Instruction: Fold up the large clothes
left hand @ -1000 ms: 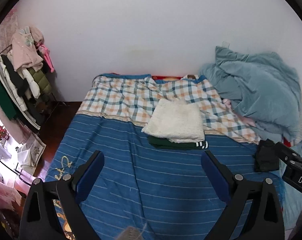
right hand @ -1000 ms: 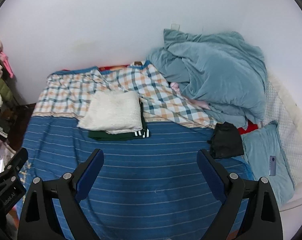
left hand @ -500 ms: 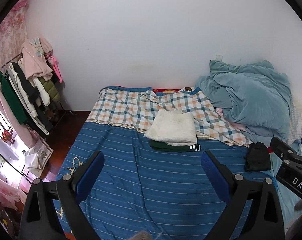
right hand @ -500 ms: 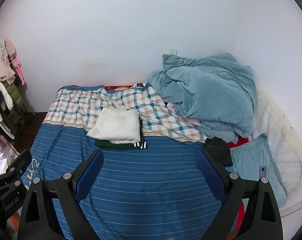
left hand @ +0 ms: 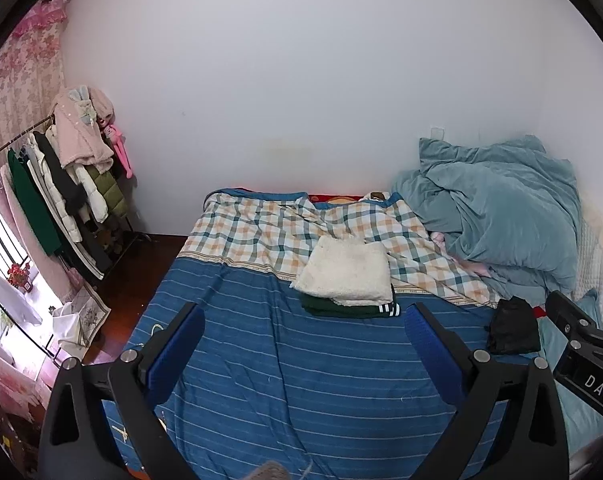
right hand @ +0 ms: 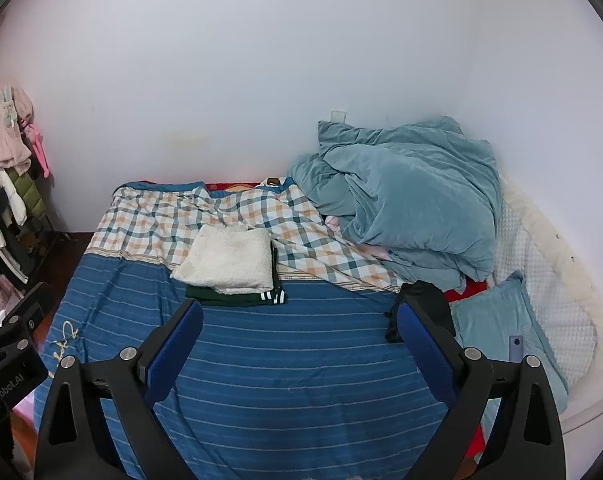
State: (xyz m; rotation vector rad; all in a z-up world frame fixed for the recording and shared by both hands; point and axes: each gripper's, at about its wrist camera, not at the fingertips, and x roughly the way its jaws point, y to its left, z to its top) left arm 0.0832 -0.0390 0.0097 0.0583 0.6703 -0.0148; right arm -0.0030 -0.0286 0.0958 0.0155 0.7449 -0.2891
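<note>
Though rumpled, blue striped bedspread [left hand: 301,380].

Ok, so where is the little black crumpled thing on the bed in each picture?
Left wrist view: the black crumpled garment lies at the right, on the blue striped sheet, right of the open jaws.
Right wrist view: the same garment sits right of centre, partly hidden behind the right jaw.
Shared landmark: the folded white fluffy garment on the folded dark green one, to its left in both.
</note>
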